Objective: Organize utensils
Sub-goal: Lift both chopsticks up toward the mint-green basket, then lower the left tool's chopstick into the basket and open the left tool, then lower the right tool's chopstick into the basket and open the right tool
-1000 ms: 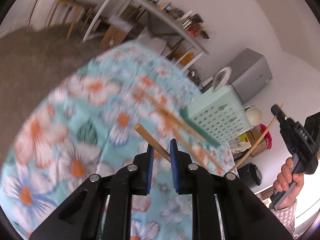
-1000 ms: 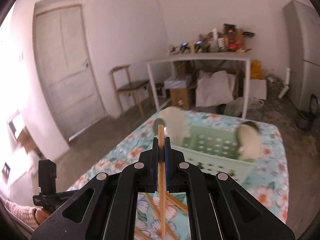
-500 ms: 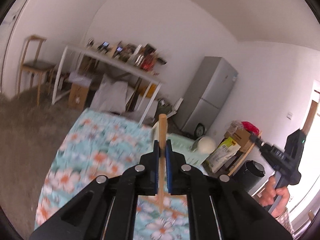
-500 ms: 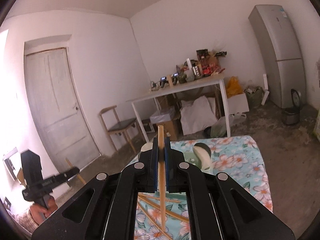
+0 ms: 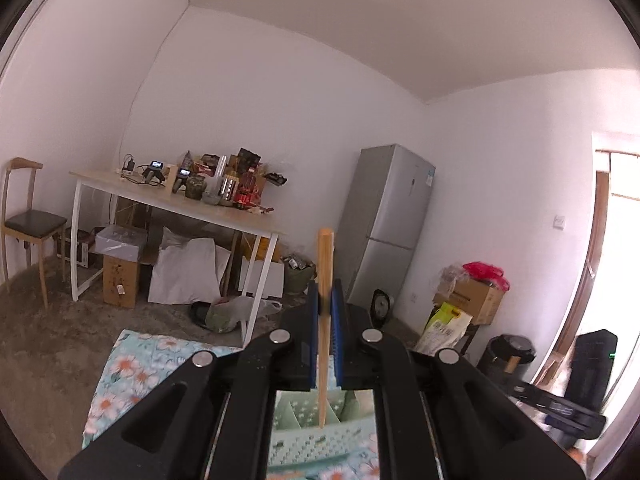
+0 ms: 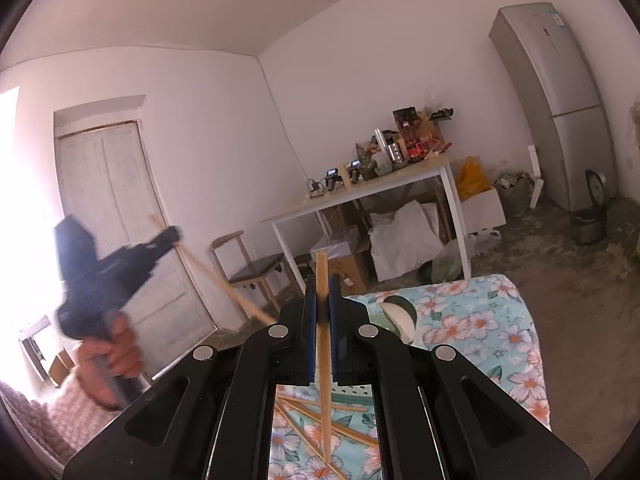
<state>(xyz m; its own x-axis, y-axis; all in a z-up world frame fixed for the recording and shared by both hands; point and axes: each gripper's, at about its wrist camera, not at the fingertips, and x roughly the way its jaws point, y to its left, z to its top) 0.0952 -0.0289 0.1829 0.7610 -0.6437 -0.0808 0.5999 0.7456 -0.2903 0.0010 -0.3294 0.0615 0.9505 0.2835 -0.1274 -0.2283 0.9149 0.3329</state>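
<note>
My left gripper (image 5: 325,300) is shut on a wooden chopstick (image 5: 324,264) and holds it upright. Its lower tip hangs over the mint green slotted basket (image 5: 316,436) seen between the gripper arms. My right gripper (image 6: 322,296) is shut on another wooden chopstick (image 6: 322,280), also upright. Several loose chopsticks (image 6: 340,428) lie crossed on the floral tablecloth (image 6: 500,344) below it. The left gripper with its chopstick also shows in the right wrist view (image 6: 172,236), raised at the left.
A white bowl-like object (image 6: 396,316) sits on the cloth past the right gripper. Behind stand a cluttered white table (image 5: 180,204), a wooden chair (image 5: 28,224), a grey fridge (image 5: 384,232), boxes and a door (image 6: 120,220).
Both grippers have tilted up from the table toward the room. The left gripper closed fully on its chopstick and lifted it over the basket. The right gripper kept its chopstick.
</note>
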